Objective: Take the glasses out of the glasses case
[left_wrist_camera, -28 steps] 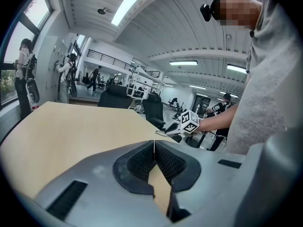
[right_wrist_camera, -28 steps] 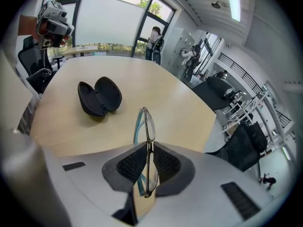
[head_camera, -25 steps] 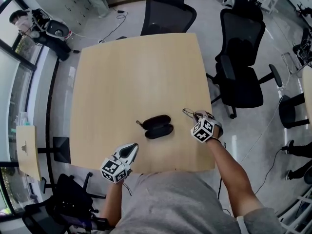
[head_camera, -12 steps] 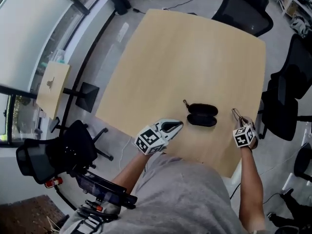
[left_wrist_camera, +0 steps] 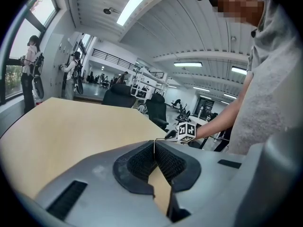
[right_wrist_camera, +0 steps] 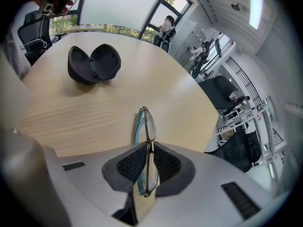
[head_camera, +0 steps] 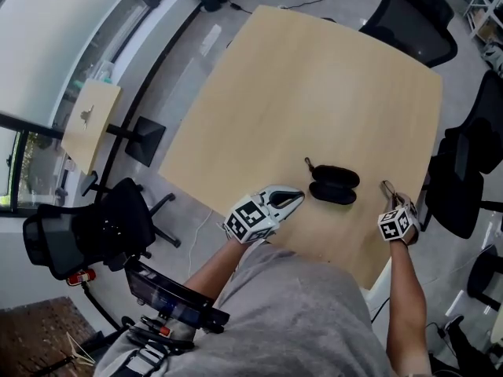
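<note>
The black glasses case (head_camera: 334,185) lies open and empty on the wooden table (head_camera: 314,93); the right gripper view shows its two shells (right_wrist_camera: 93,63) at the far left. My right gripper (head_camera: 391,200) is shut on the folded glasses (right_wrist_camera: 147,126), a thin metal frame with teal temples, held on edge just above the table near its right edge, to the right of the case. The glasses (head_camera: 388,188) stick out beyond the jaws. My left gripper (head_camera: 295,196) is shut with nothing in it, just left of the case. Its pads (left_wrist_camera: 154,142) meet at the tips.
Black office chairs (head_camera: 464,171) stand close to the table's right side and at its far corner (head_camera: 416,14). Another black chair (head_camera: 86,234) and a small side table (head_camera: 90,124) are on the left. The table's near edge runs just below both grippers.
The head view has swung round over the table. My right gripper has sunk a little toward the table with the glasses in it. The left gripper stays beside the case.
</note>
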Demonstrator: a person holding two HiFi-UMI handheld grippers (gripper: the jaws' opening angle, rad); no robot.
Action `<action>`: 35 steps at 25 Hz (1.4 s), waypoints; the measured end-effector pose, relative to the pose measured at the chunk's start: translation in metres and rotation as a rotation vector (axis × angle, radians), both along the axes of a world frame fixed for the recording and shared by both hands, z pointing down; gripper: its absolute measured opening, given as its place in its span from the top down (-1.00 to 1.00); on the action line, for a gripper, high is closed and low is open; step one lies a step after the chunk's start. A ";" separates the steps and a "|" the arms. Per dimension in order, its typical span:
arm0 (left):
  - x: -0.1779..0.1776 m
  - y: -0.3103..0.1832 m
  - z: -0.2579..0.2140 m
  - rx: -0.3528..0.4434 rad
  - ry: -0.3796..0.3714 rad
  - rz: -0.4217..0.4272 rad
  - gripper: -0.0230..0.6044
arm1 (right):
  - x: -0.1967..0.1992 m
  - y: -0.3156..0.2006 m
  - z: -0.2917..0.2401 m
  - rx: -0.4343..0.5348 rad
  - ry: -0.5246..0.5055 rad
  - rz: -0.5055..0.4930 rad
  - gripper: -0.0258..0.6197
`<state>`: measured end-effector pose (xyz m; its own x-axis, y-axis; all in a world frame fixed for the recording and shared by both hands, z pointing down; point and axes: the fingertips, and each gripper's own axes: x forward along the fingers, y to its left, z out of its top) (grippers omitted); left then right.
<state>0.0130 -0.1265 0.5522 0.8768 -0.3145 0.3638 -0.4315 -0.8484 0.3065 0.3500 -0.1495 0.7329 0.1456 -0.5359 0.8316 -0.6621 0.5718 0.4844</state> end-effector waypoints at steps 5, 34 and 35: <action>-0.002 -0.001 0.001 -0.004 -0.003 -0.006 0.91 | -0.003 0.001 0.003 0.018 0.073 -0.058 0.78; -0.010 0.052 -0.064 0.152 0.074 -0.028 0.91 | -0.079 0.046 -0.162 0.275 -0.303 -0.073 0.50; -0.013 0.054 -0.070 0.161 0.082 -0.037 0.91 | -0.088 0.051 -0.179 0.302 -0.357 -0.072 0.90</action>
